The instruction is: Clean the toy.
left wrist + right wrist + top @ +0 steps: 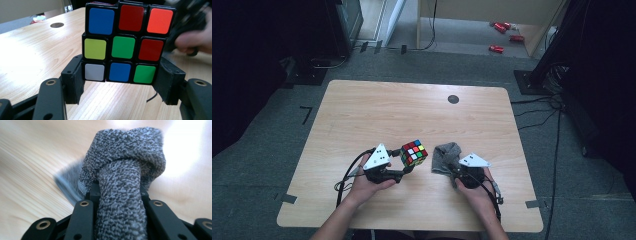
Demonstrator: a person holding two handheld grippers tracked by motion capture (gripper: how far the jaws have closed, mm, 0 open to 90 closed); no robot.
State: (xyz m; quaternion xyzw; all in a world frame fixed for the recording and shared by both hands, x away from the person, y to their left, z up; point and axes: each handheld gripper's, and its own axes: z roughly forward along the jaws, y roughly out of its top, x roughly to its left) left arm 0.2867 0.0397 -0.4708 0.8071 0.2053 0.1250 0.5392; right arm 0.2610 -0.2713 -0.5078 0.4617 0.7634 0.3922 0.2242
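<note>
Left gripper clamps the cube by its bottom row, one jaw on each side, holding it just above the table near the front middle. Just right of it, the right gripper is pinched shut on a bunched grey cloth that rests on the tabletop.

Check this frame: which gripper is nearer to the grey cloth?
Right. The right gripper has its jaws shut on the grey cloth; the left gripper grips the puzzle cube, apart from the cloth.
</note>
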